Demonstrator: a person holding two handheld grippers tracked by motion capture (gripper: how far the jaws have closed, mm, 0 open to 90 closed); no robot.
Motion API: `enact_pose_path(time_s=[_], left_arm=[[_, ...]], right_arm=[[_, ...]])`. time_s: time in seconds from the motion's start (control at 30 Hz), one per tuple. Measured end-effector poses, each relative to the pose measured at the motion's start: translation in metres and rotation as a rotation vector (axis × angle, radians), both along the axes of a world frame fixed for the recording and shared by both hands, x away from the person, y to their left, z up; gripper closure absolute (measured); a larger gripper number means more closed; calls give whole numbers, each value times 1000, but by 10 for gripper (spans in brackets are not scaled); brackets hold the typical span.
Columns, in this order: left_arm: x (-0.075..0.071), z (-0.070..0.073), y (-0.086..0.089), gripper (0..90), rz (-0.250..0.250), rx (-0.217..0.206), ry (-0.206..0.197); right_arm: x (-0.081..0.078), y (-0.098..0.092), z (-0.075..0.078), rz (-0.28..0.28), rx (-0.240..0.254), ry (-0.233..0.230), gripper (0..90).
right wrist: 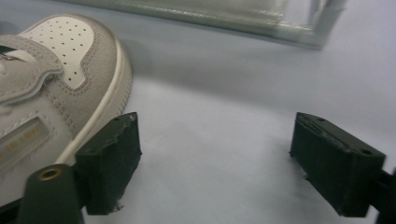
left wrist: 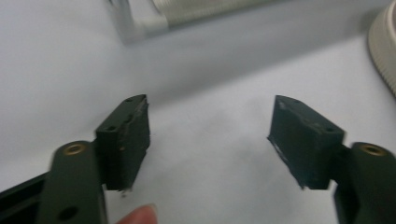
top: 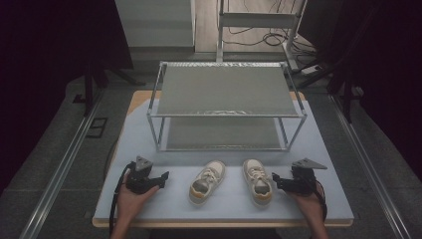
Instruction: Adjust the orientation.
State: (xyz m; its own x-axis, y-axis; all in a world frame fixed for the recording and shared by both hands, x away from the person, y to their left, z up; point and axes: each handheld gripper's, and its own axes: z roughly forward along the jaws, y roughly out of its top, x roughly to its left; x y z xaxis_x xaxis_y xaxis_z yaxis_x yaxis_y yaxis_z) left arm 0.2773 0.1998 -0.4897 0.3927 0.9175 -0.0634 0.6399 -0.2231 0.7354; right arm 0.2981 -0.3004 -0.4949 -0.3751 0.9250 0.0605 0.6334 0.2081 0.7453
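Note:
Two small white and grey sneakers lie side by side near the table's front edge, toes toward the rack: the left shoe (top: 206, 181) and the right shoe (top: 257, 181). My left gripper (top: 161, 178) rests on the mat to the left of the left shoe, jaws open and empty (left wrist: 210, 140). On the other side my right gripper (top: 276, 180) sits just right of the right shoe, open too (right wrist: 215, 158). In the right gripper view the shoe's toe (right wrist: 70, 79) lies beside the left jaw. A white sole edge (left wrist: 383, 46) shows at the far right of the left gripper view.
A two-shelf metal rack (top: 226, 104) stands on the pale mat (top: 149, 129) behind the shoes, both shelves bare. Its lower rail and leg (right wrist: 322, 25) run across the back of the right gripper view. Dark floor, rails and cables surround the table.

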Motion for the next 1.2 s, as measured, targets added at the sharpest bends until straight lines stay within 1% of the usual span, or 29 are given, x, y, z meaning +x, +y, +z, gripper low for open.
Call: enact_pose_path(time_s=[0.07,0.1,0.2,0.27,0.33,0.37,0.47,0.53,0.63,0.7,0.73,0.8,0.83,0.87,0.97,1.07,1.13,1.2], left_arm=[[-2,3,1,326,14,-2,-29],[-3,4,1,338,19,-7,-41],[-5,6,1,368,13,-11,-40],[-7,7,0,391,8,-8,-44],[-10,9,-1,428,4,-11,-61],[-11,9,-1,441,-1,-10,-63],[-13,11,1,469,-13,-13,-61],[-16,12,3,488,-19,-28,-62],[-22,15,3,484,-25,-39,-68],[-25,17,2,485,-29,-48,-73],[-26,17,2,487,-30,-53,-72],[-27,18,0,491,-36,-57,-68],[-28,18,-1,493,-38,-57,-68],[-27,18,-2,496,-42,-56,-67],[-25,15,-5,500,-57,-58,-62],[-23,10,-7,488,-74,-47,-45],[-23,7,-9,485,-83,-53,-29],[-24,7,-10,485,-92,-57,-19]], right_arm=[[-4,-3,1,-12,5,-24,173],[-6,-5,2,-23,12,-35,193],[-14,-9,8,-38,62,-67,252],[-20,-10,13,-43,88,-91,324],[-28,-10,18,-33,100,-114,428],[-32,-11,21,-26,105,-126,479],[-38,-11,27,-10,117,-145,592],[-41,-11,32,2,122,-158,658],[-43,-9,40,40,125,-175,792],[-45,-7,43,66,139,-181,850],[-46,-4,46,89,145,-184,873],[-49,0,48,118,150,-191,896],[-51,4,50,141,157,-192,897],[-51,6,50,148,159,-196,898],[-57,14,56,195,162,-207,899],[-63,24,61,223,160,-221,898],[-65,30,64,240,160,-222,898],[-65,37,65,258,148,-219,898]])
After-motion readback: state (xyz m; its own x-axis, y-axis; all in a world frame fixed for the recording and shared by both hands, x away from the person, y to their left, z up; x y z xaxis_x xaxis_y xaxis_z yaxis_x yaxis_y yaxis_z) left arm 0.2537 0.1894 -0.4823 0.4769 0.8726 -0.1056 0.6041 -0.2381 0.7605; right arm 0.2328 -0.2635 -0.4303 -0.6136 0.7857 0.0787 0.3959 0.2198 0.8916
